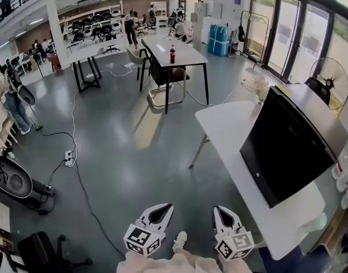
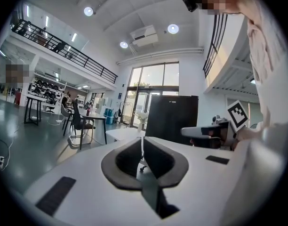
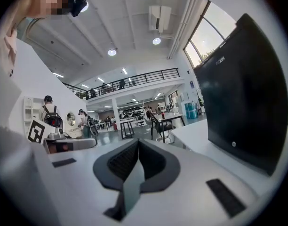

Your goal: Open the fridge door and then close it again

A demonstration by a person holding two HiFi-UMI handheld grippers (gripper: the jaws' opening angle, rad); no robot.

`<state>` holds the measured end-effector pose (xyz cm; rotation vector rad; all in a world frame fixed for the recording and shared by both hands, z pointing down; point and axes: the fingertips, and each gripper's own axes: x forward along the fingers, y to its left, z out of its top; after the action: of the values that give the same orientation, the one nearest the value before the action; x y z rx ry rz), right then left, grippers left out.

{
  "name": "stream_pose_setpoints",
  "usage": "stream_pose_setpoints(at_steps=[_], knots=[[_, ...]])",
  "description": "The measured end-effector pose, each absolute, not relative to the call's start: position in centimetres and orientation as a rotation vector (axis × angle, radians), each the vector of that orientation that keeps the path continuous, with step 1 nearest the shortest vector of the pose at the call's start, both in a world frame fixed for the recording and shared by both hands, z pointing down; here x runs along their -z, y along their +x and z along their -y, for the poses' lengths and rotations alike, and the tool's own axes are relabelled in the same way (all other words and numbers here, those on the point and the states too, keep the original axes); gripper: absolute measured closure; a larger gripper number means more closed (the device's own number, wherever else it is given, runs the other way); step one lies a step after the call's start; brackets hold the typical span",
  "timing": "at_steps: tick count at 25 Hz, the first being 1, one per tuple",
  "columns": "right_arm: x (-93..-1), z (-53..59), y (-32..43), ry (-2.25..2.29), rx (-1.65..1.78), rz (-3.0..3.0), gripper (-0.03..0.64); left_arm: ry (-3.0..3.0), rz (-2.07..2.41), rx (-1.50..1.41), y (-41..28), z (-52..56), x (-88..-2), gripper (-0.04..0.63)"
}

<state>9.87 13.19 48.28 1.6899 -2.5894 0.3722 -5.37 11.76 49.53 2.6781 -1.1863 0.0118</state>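
The black fridge (image 1: 293, 144) stands on a white table (image 1: 219, 124) at the right of the head view, with its door closed. Both grippers hang low in front of me, short of the table and apart from the fridge. My left gripper (image 1: 161, 209) is shut with nothing in it, and so is my right gripper (image 1: 222, 212). In the left gripper view the fridge (image 2: 172, 117) is ahead beyond the shut jaws, and the right gripper (image 2: 214, 132) shows to the side. The right gripper view has the fridge (image 3: 243, 93) close at the right.
A vase of flowers (image 1: 259, 87) stands on the white table behind the fridge. Further back are a grey table (image 1: 177, 53) with a red bottle (image 1: 172, 54) and a chair (image 1: 162, 75). Cables and a power strip (image 1: 68, 157) lie on the floor. A fan (image 1: 328, 81) is at the right.
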Motion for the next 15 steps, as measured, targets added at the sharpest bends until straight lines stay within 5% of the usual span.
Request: stream_pose_setpoints(at_steps=[15], knots=[[-48.0, 0.4, 11.0, 1.612, -0.337, 2.61, 0.604, 2.647, 1.229, -0.011, -4.3, 0.6, -49.7, 0.584]])
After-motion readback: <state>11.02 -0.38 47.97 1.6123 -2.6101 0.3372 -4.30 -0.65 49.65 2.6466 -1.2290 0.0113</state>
